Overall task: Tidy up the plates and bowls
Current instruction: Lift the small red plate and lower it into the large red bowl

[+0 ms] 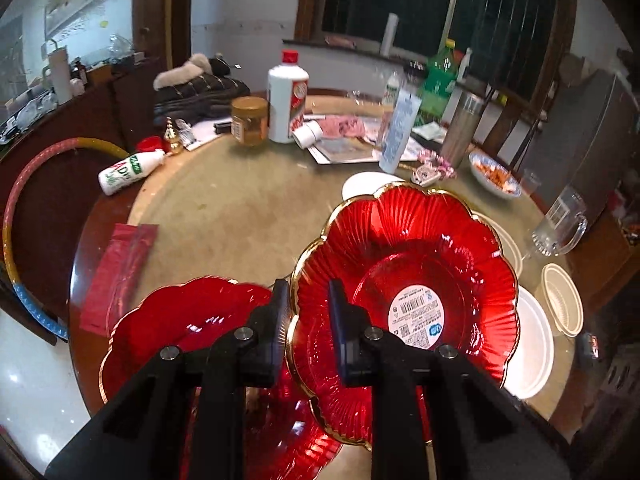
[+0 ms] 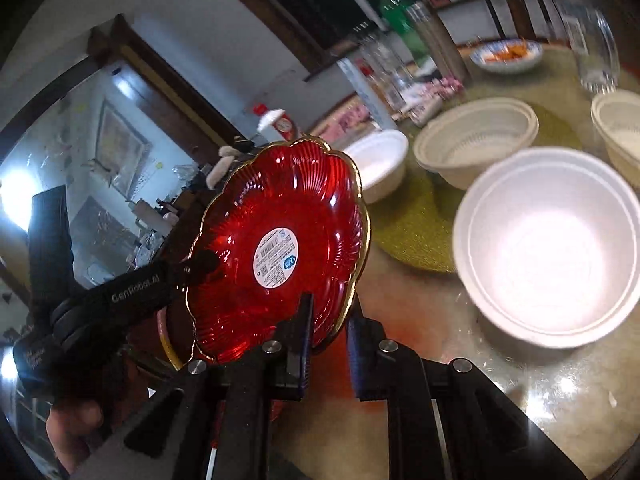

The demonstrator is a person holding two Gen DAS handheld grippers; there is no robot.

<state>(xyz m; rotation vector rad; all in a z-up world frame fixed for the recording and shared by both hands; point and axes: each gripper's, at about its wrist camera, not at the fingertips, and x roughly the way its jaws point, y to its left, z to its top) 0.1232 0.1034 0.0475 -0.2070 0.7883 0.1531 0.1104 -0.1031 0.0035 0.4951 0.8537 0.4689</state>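
Both grippers, left and right, pinch the gold rim of one tilted red plate; nearby white bowls sit empty.

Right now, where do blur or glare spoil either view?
Left wrist: mostly sharp; fisheye bends the edges, highlights streak the red plate. Right wrist: the white bowl is blown out and soft, the far bowls and bottles smeared; the plate and its label stay readable.
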